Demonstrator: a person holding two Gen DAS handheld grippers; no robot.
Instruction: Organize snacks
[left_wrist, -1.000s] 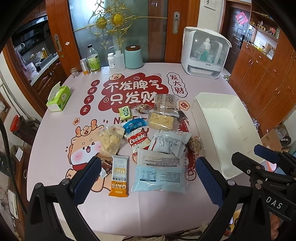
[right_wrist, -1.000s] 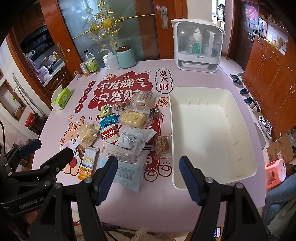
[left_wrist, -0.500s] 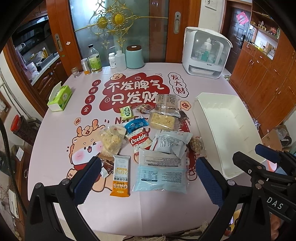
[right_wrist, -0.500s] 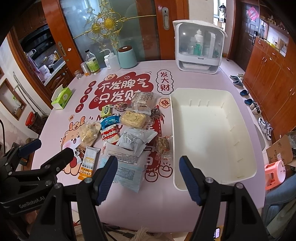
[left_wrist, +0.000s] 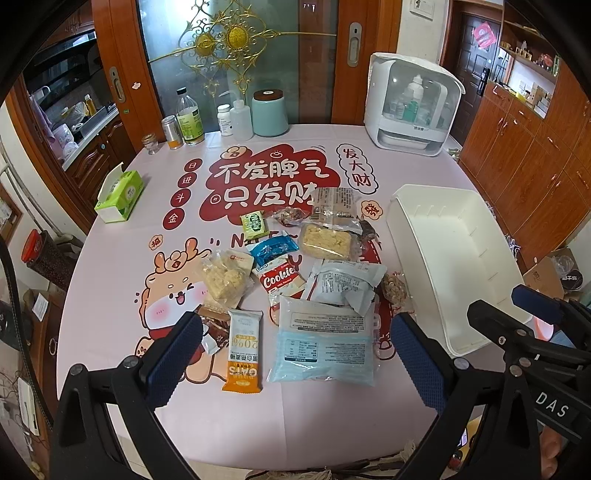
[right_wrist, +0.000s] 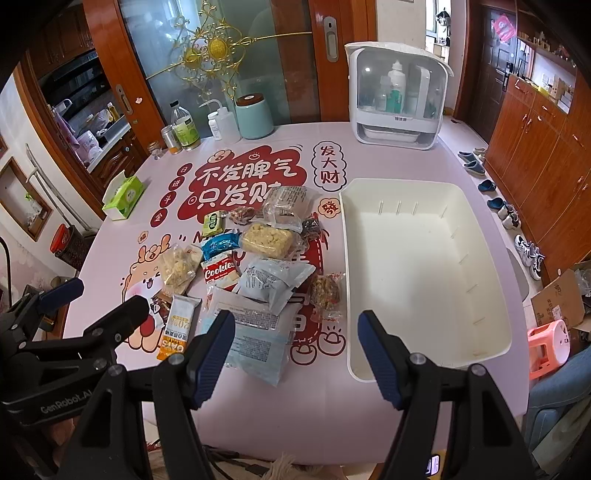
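Note:
Several snack packets lie in a loose pile mid-table: an orange oat bar (left_wrist: 243, 352) (right_wrist: 178, 328), a large pale blue packet (left_wrist: 322, 345) (right_wrist: 255, 339), a red Cookies pack (left_wrist: 280, 280) (right_wrist: 219, 272), a grey-white pouch (left_wrist: 341, 282) (right_wrist: 275, 278) and a yellow crisp-rice block (left_wrist: 327, 242) (right_wrist: 267, 240). An empty white bin (left_wrist: 458, 266) (right_wrist: 424, 273) stands to their right. My left gripper (left_wrist: 295, 354) is open and empty, held above the near edge of the pile. My right gripper (right_wrist: 295, 354) is open and empty, above the table between the pile and the bin.
A green tissue box (left_wrist: 120, 192) sits at the left edge. Bottles, jars and a teal canister (left_wrist: 269, 112) line the far edge, beside a white sterilizer cabinet (left_wrist: 412, 107). A pink stool (right_wrist: 548, 347) and shoes are on the floor to the right.
Both views have shifted slightly, as both grippers drifted a little; the snacks and bin have not moved. Both grippers stay open.

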